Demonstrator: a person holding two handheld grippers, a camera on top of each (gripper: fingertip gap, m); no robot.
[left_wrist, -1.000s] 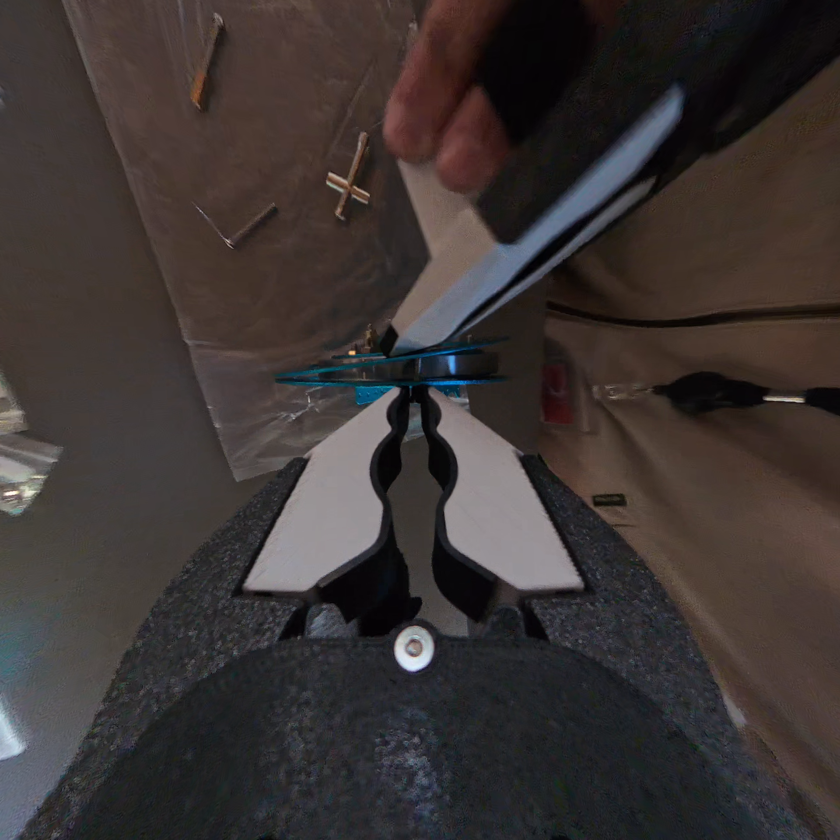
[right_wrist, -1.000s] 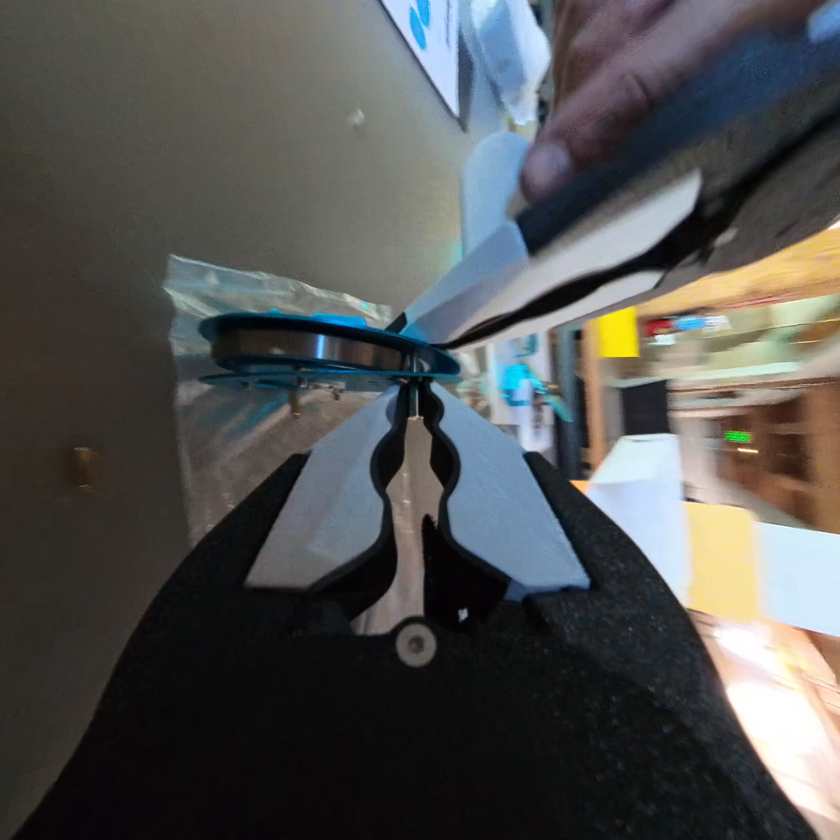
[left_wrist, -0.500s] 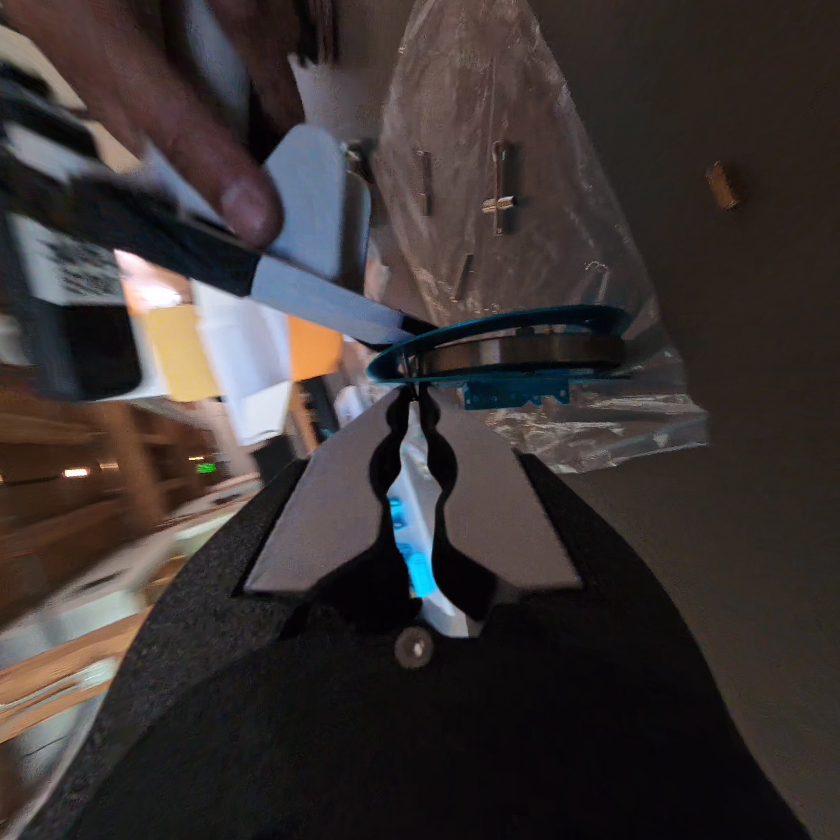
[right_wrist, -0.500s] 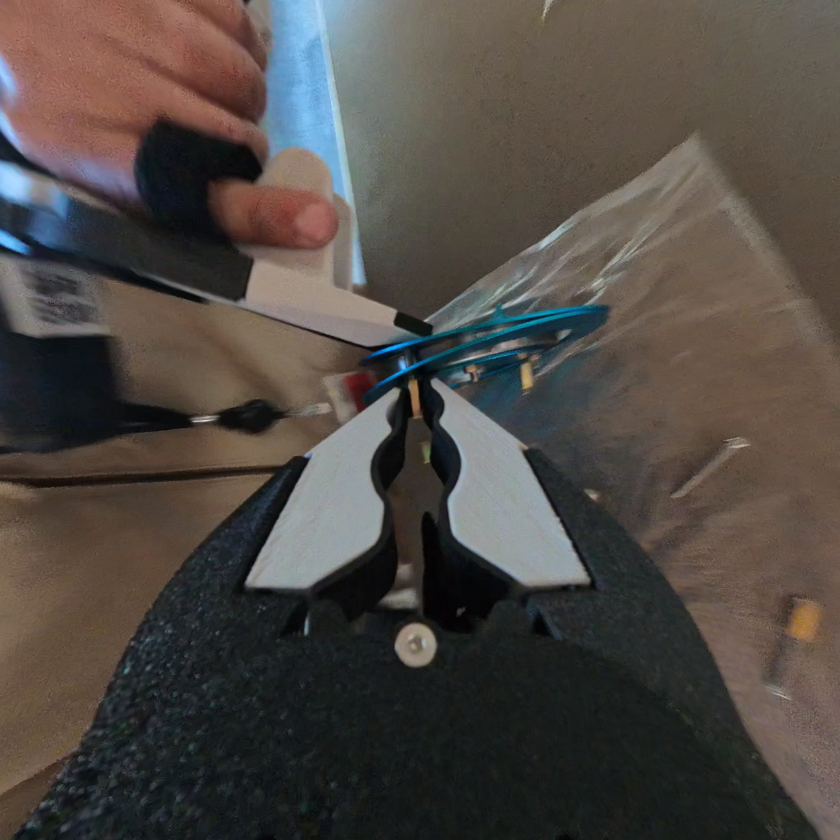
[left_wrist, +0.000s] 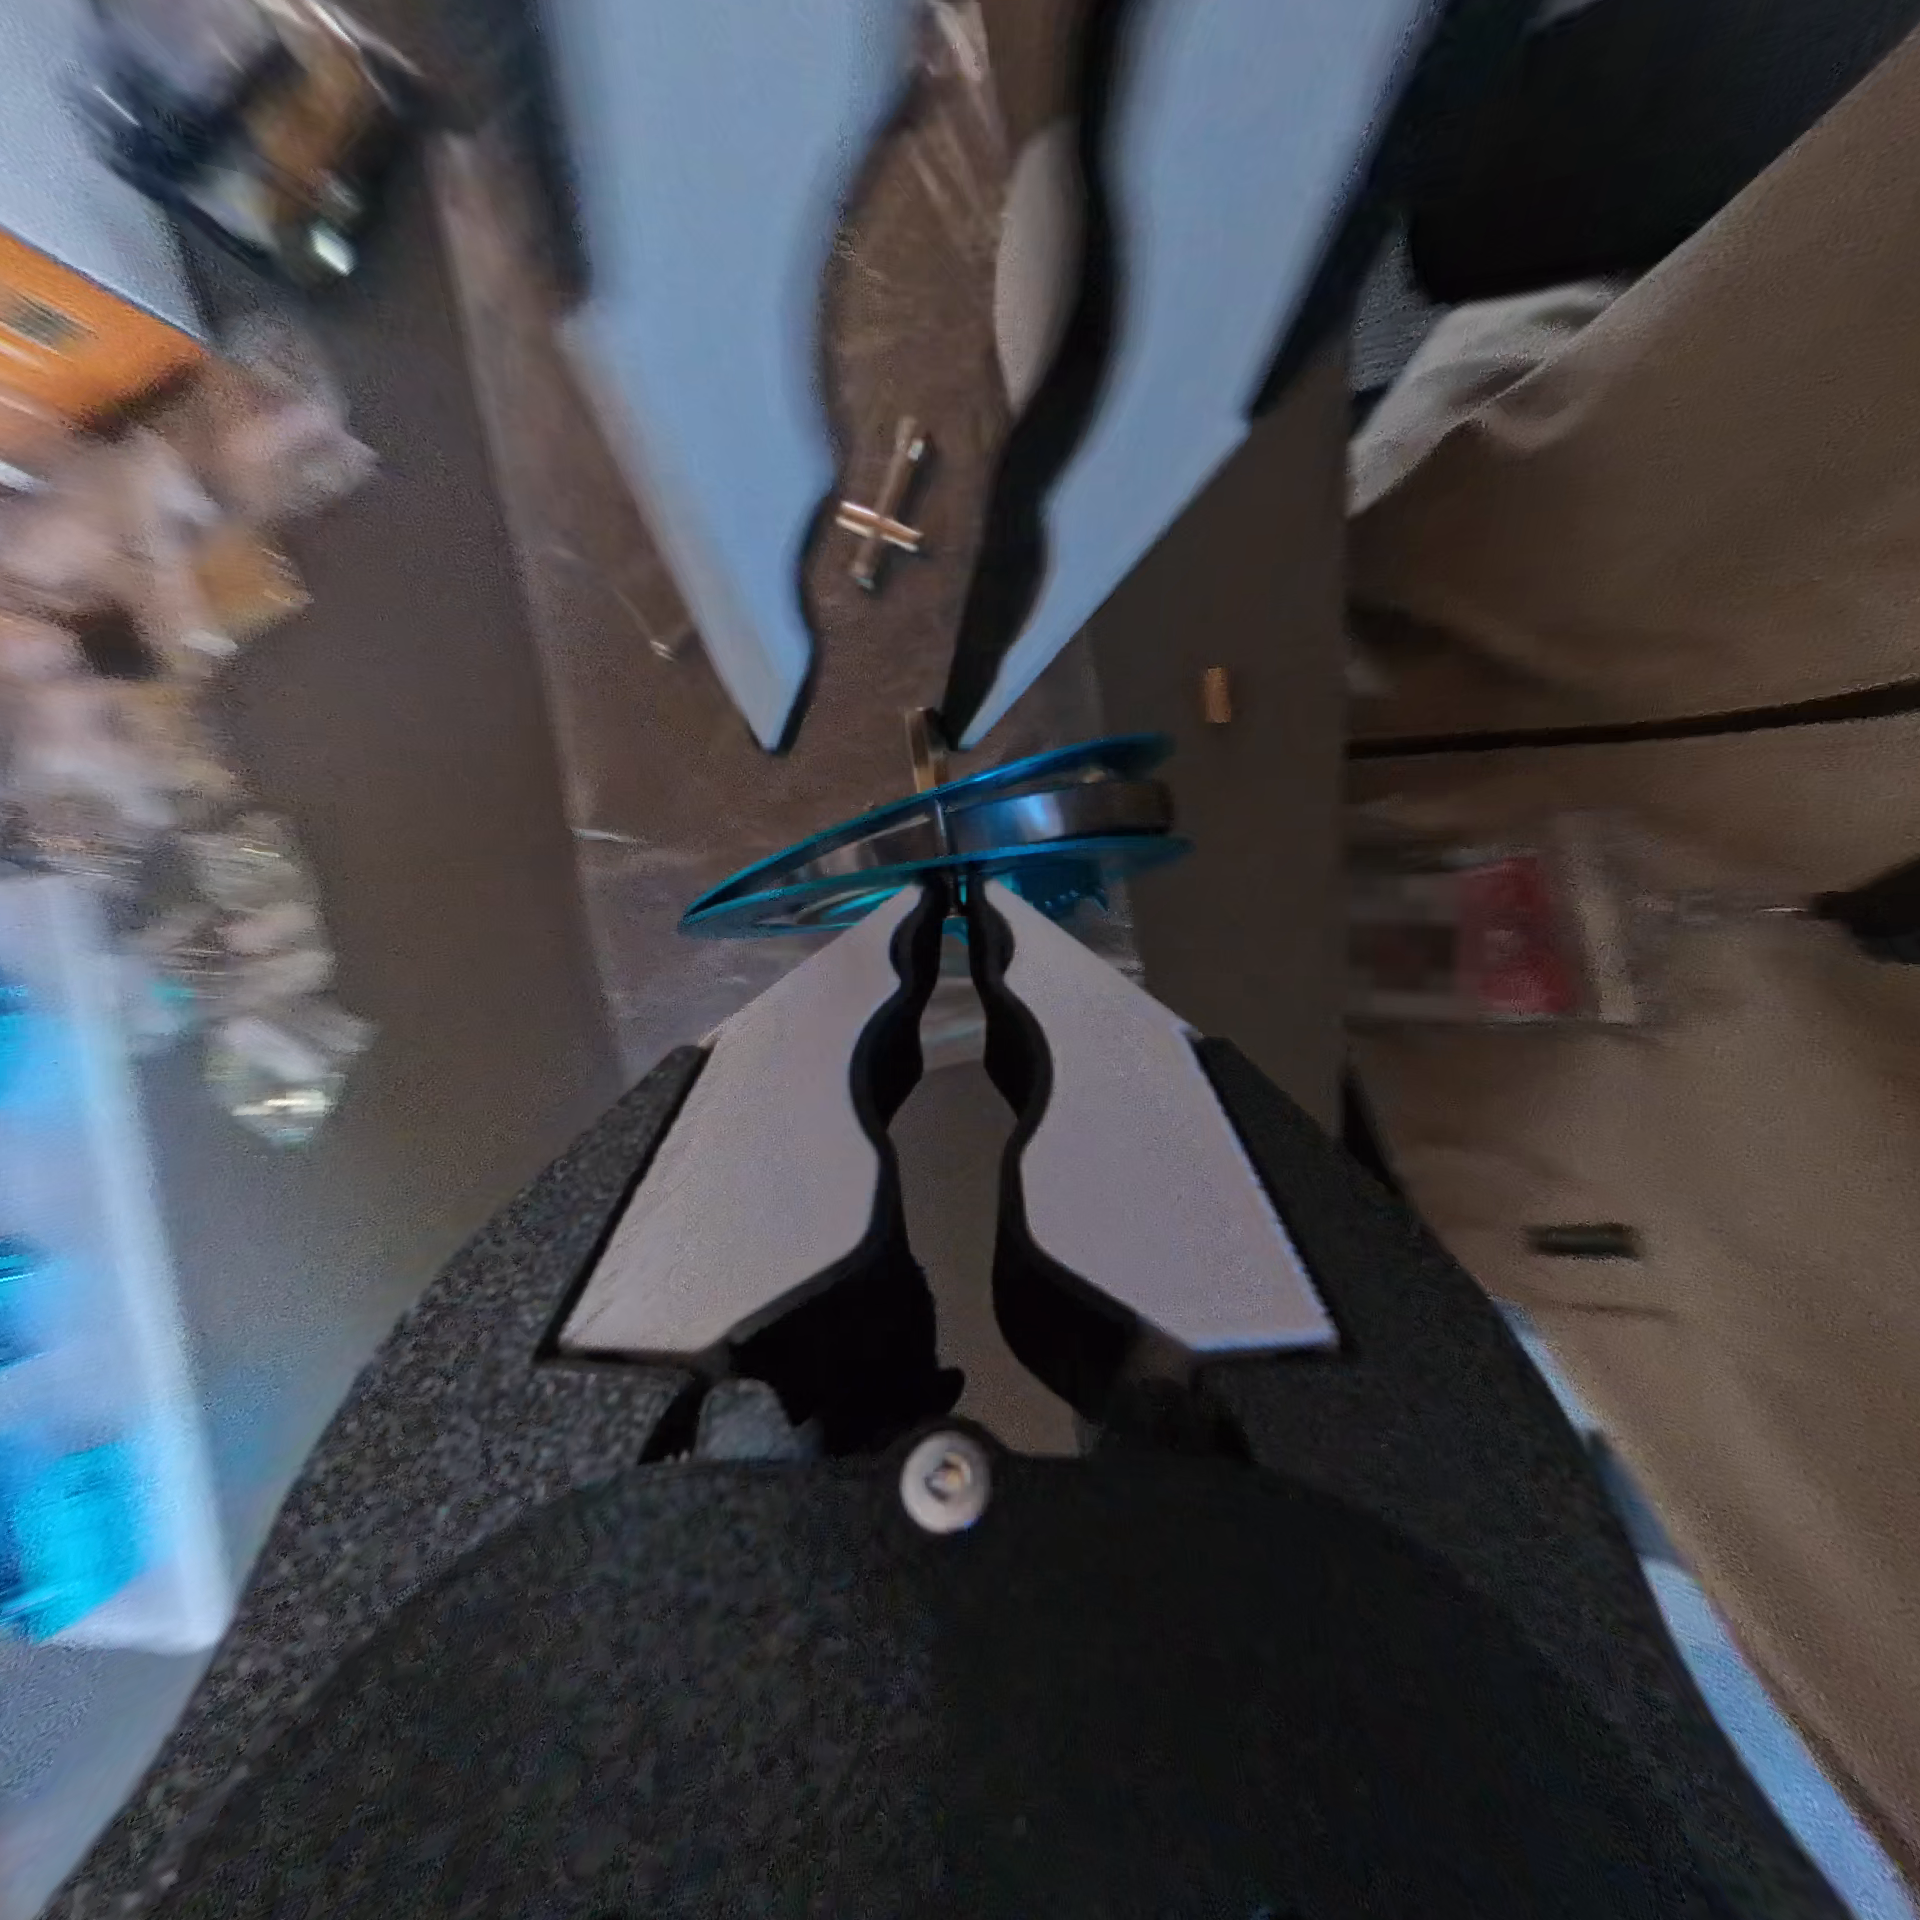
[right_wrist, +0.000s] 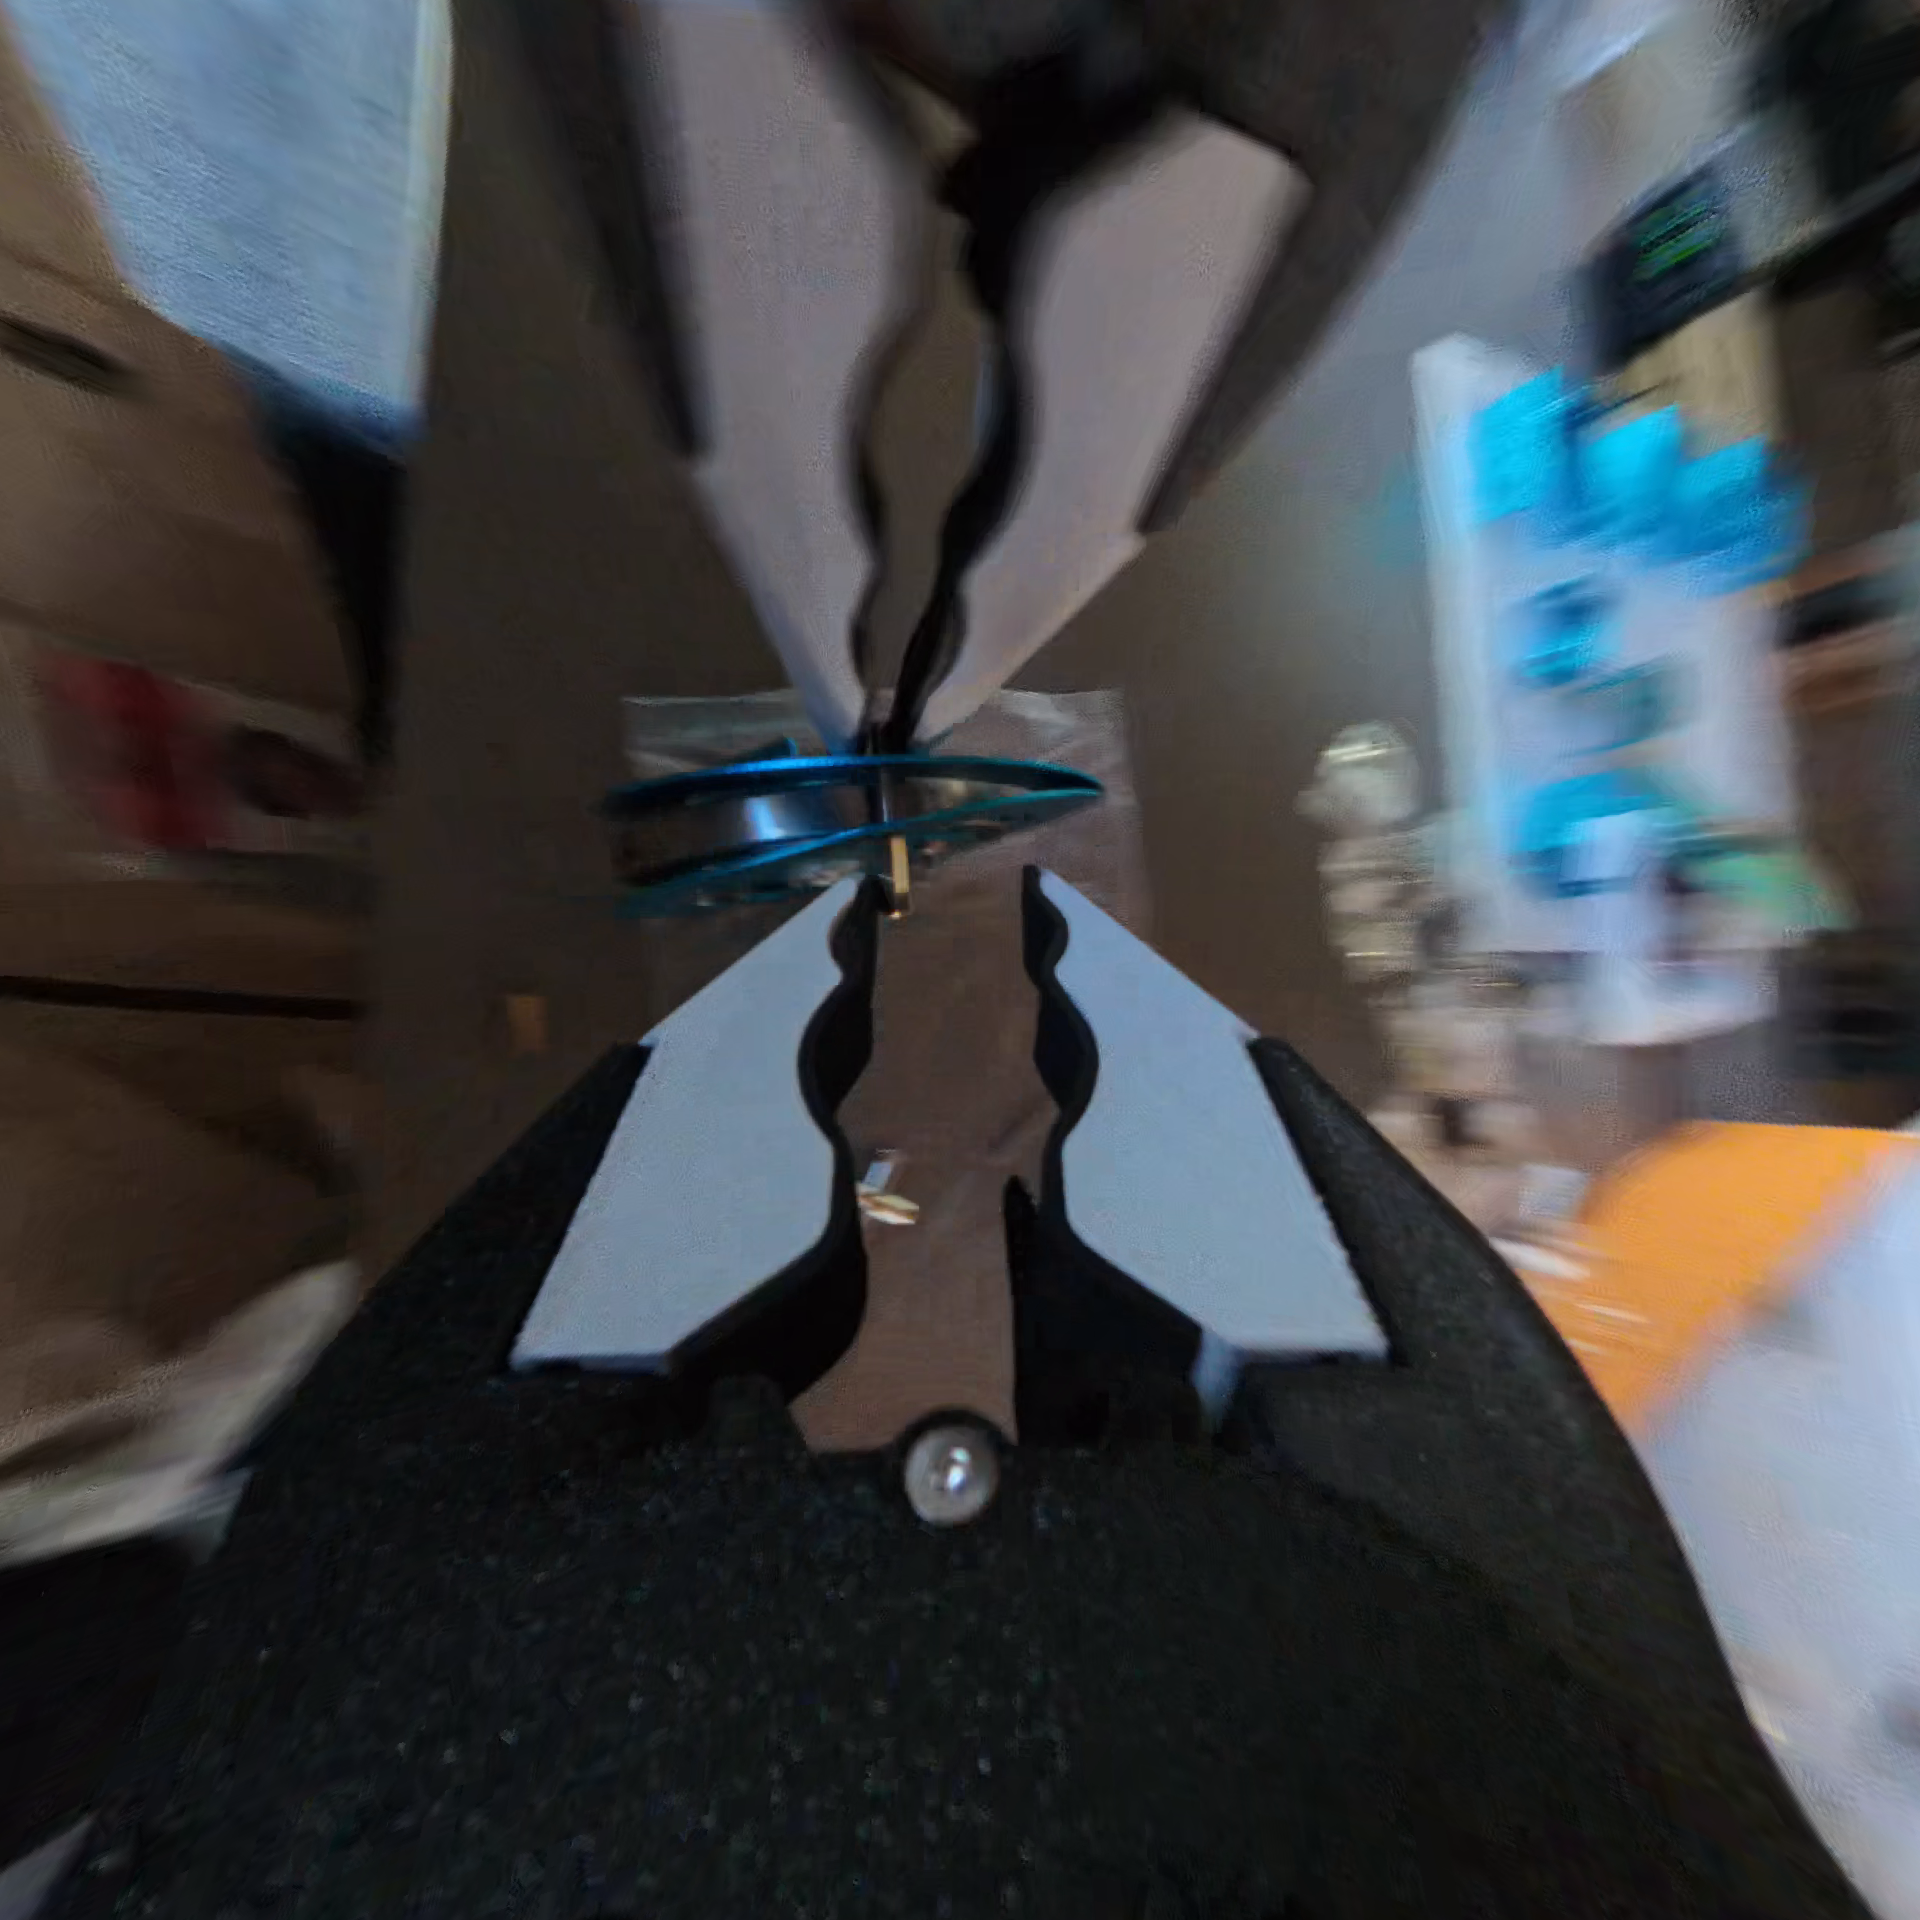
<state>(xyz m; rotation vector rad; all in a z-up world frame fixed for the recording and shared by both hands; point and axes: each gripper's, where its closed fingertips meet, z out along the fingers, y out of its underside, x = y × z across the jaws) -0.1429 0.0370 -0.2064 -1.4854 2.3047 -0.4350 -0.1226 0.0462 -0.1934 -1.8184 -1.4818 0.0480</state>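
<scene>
Left gripper (left_wrist: 951, 909): clenched on the blue disc assembly (left_wrist: 935, 842), pinching its rim at the near edge. The assembly consists of two thin blue rings with a steel ring (left_wrist: 1060, 805) sandwiched between them; it sits edge-on, slightly tilted, directly at the fingertips at 12 o'clock in the left wrist view.

Right gripper (right_wrist: 945, 894): released, fingers parted with a clear gap. Its left fingertip sits just beside a small brass pin (right_wrist: 899, 883) projecting from the assembly; contact cannot be confirmed. In the left wrist view this gripper enters from 12 o'clock, fingers spread, with one fingertip beside the brass pin at the top of the assembly.

In the right wrist view the left gripper descends from 12 o'clock, fingertips together on the far rim of the blue disc assembly.

Surroundings: a clear plastic bag (left_wrist: 914, 312) lies on the brown tabletop (left_wrist: 436, 831) behind the assembly, with a small metal cross piece (left_wrist: 883, 520) on it. A loose brass spacer (left_wrist: 1214, 694) lies on the table at 2 o'clock from the assembly. A person's tan clothing (left_wrist: 1662, 520) fills the 3 o'clock side. Background at 9 o'clock is heavily blurred.
</scene>
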